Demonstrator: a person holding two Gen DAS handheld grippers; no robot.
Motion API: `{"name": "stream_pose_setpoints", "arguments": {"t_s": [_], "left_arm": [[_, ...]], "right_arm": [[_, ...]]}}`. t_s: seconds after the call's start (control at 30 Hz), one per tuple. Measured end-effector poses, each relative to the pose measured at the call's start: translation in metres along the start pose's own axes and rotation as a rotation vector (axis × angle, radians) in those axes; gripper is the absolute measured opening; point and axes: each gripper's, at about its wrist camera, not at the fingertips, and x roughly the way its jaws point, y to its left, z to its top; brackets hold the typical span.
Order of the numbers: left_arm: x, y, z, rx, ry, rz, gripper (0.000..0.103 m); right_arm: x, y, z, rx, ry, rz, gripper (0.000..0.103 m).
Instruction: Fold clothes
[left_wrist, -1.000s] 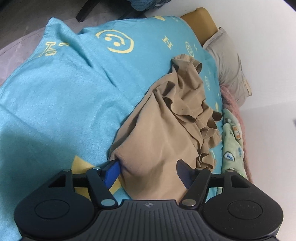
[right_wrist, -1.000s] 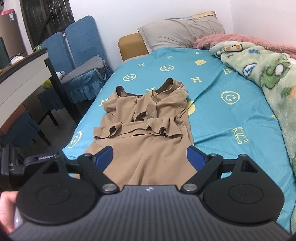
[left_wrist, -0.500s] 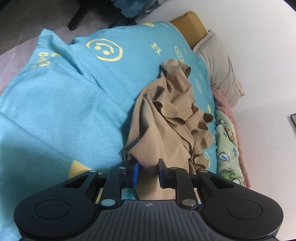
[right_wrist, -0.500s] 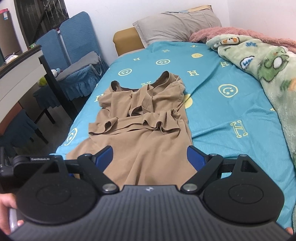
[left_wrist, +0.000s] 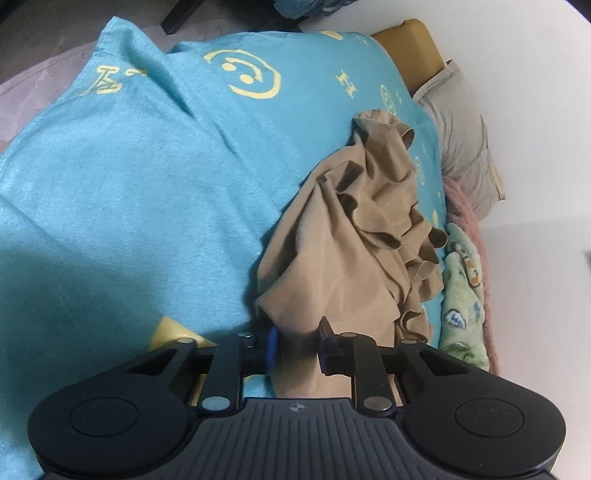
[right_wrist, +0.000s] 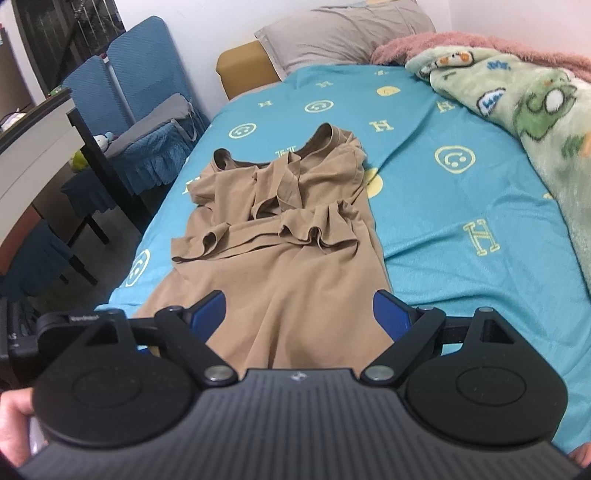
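A tan sleeveless dress (right_wrist: 288, 266) lies lengthwise on the turquoise bed sheet (right_wrist: 461, 192), neckline far, hem towards me. In the left wrist view its lower left corner (left_wrist: 332, 266) is bunched between the pads of my left gripper (left_wrist: 299, 341), whose jaws are closing and pinch the cloth. My right gripper (right_wrist: 299, 314) hovers over the hem near the right side, jaws wide open. The fabric lies below and between its blue pads (right_wrist: 391, 317) without being pressed. A hand (right_wrist: 14, 406) holds the right gripper's handle.
A green cartoon blanket (right_wrist: 524, 103) and a pink one (right_wrist: 461, 44) lie along the bed's right side. A grey pillow (right_wrist: 343, 33) sits at the head. Blue chairs (right_wrist: 140, 92) and a dark desk (right_wrist: 44, 147) stand left of the bed, past its edge.
My left gripper's jaws went from wide open around the dress corner to nearly closed on it, gathering the cloth into a bunch. The right gripper stayed open over the hem.
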Motion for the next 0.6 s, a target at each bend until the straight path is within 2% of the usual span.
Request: {"name": "stream_pose_setpoints", "arguments": {"t_s": [0.13,0.43,0.6], "left_arm": [[-0.006,0.001,-0.001,-0.014,-0.015,-0.03,0.015],[-0.015,-0.001,-0.005,0.017,-0.033,-0.081,0.015],[-0.003,0.006,-0.002,-0.018,0.005,-0.057,0.027]], "right_arm": [[0.006,-0.003,-0.001,0.011,0.02,-0.004,0.088],[0.024,-0.004,-0.006,0.031,0.085,-0.013,0.088],[0.033,-0.012,-0.007,0.082,0.111,0.003,0.088]]}}
